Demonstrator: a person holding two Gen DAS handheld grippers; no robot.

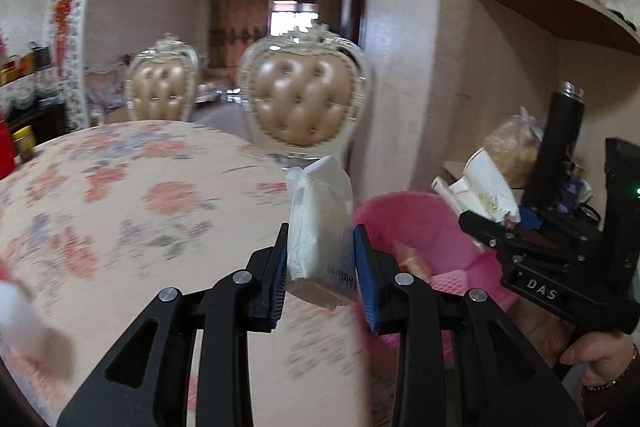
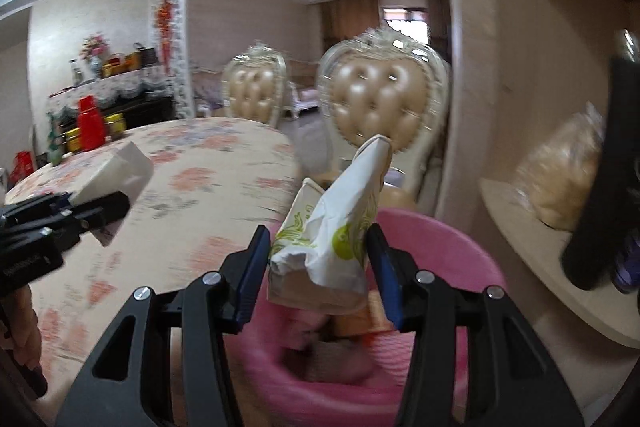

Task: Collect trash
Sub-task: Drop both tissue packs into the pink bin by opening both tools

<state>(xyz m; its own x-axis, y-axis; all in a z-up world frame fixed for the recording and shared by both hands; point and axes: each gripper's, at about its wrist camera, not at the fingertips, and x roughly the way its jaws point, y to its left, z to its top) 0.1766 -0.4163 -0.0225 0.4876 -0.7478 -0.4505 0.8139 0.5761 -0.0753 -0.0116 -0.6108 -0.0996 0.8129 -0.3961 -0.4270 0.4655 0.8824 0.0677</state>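
Two grippers (image 1: 321, 259) (image 2: 318, 259), tissue pack (image 1: 320, 227), paper wrapper (image 2: 332, 227)

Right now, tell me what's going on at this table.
A person is clearing trash with a hand-held claw in each hand. The left claw is shut on a white tissue pack, held over the edge of the floral table. The right claw grips a crumpled paper cup above the pink bin, which already holds some rubbish. Neither item has been dropped in yet.
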